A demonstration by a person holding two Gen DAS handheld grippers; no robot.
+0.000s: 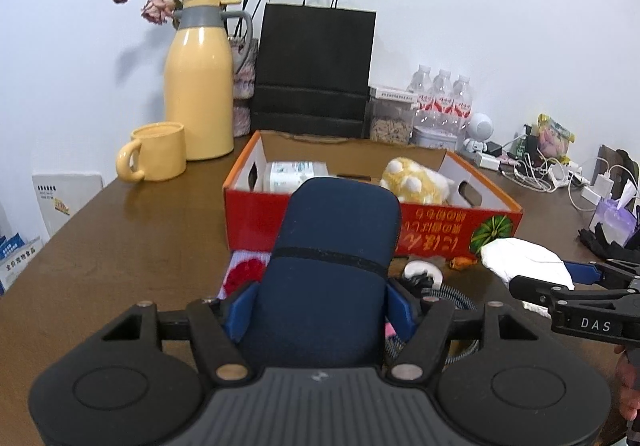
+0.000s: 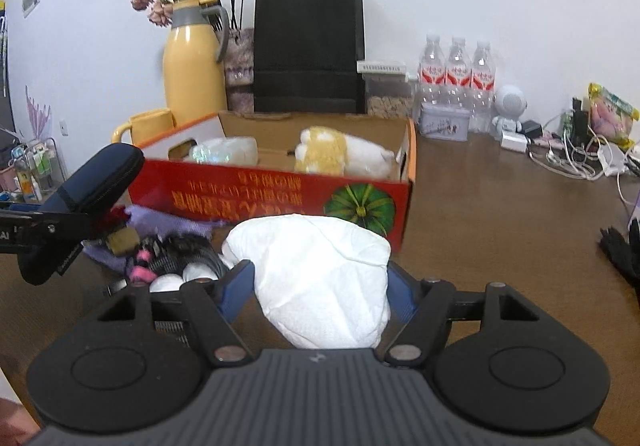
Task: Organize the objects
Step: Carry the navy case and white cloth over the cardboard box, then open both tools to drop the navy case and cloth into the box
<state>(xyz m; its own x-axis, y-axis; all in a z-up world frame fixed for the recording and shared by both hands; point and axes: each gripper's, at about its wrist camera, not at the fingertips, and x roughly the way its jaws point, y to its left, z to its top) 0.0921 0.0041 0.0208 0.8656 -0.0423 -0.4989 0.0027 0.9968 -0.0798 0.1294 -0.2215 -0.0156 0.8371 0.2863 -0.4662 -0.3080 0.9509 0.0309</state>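
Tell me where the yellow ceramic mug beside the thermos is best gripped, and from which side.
Grip the yellow ceramic mug by its handle loop, coming from the table's open left edge. The handle sticks out on that side, toward the camera, while the tall yellow thermos jug stands close behind it on the right and the red cardboard box lies further right. A rim pinch from above would also work, since it stands upright.

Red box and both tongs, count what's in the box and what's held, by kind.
Plush toy in the box: 1
Clear pack in the box: 1
Navy case in the left tongs: 1
White bundle in the right tongs: 1
Total: 4
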